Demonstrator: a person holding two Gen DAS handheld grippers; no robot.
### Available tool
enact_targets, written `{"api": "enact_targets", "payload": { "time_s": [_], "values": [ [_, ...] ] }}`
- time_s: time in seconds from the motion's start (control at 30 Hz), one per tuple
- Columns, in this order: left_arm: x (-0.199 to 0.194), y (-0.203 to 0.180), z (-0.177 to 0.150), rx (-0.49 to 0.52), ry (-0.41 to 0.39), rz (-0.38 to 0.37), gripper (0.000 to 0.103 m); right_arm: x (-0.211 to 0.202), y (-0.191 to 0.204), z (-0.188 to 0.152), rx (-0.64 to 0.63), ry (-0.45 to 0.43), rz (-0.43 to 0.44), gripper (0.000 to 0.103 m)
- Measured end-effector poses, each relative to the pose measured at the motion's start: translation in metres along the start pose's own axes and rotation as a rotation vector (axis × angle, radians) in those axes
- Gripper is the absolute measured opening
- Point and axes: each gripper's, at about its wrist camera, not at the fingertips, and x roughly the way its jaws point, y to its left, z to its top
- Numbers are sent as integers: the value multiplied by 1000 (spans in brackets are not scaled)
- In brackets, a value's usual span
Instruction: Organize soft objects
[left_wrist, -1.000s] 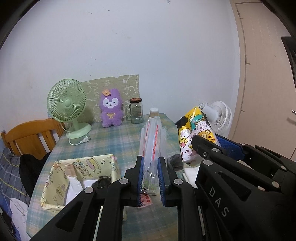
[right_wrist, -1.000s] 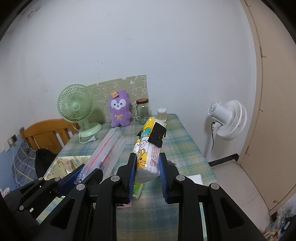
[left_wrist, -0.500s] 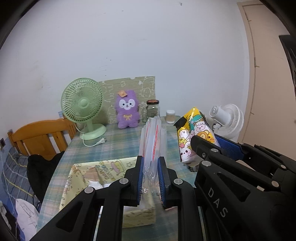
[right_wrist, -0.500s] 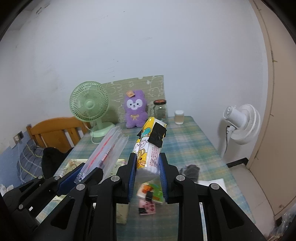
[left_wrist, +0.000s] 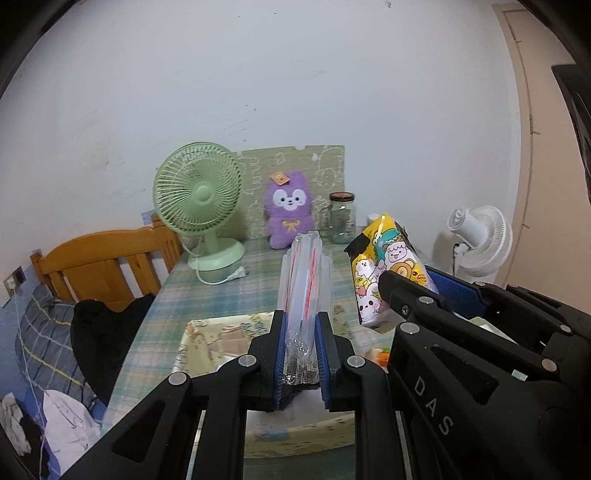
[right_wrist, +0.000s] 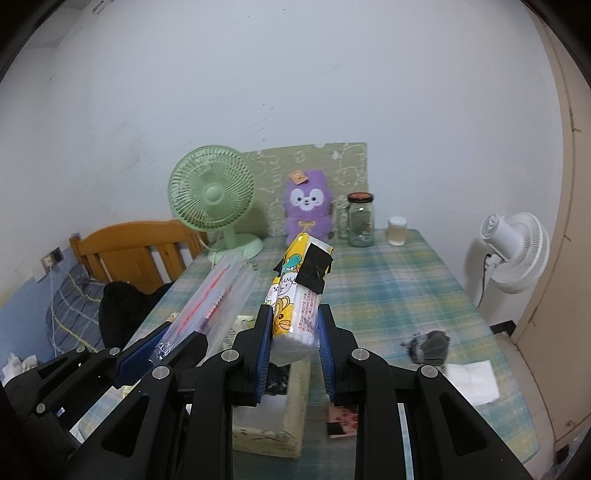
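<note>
Holding a clear zip bag (left_wrist: 303, 295) in the left gripper (left_wrist: 301, 354) and a cartoon tissue pack (right_wrist: 295, 295) in the right gripper (right_wrist: 293, 345) — both sets of fingers pinched tight — each item sticks out lengthwise ahead of its fingers. A patterned fabric box (left_wrist: 207, 343) sits directly below on the bench (right_wrist: 388, 280) — nearest the left gripper, its rim close under both loads.

Right tool (right_wrist: 293, 332) is clamped on a tissue pack (right_wrist: 295, 295) mid-frame; left tool (right_wrist: 162, 347), lower left, grips a clear bag (right_wrist: 218, 299) over the surface (right_wrist: 388, 288).
</note>
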Motion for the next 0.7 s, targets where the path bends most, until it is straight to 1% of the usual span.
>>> {"api": "enact_targets", "payload": {
  "time_s": [0.13, 0.47, 0.63, 0.7],
  "values": [
    [7, 11, -5, 0, 14, 9, 14, 11, 9, -4, -3, 18, 12, 27],
    [35, 35, -19, -25, 80, 35, 14, 42, 28, -16, -15, 81, 44, 27],
    [52, 45, -30, -34, 129, 58, 14, 59, 34, -23, -20, 119, 63, 27],
    [63, 48, -38, -40, 164, 65, 14, 66, 37, -27, -24, 137, 70, 27]
  ]
}}
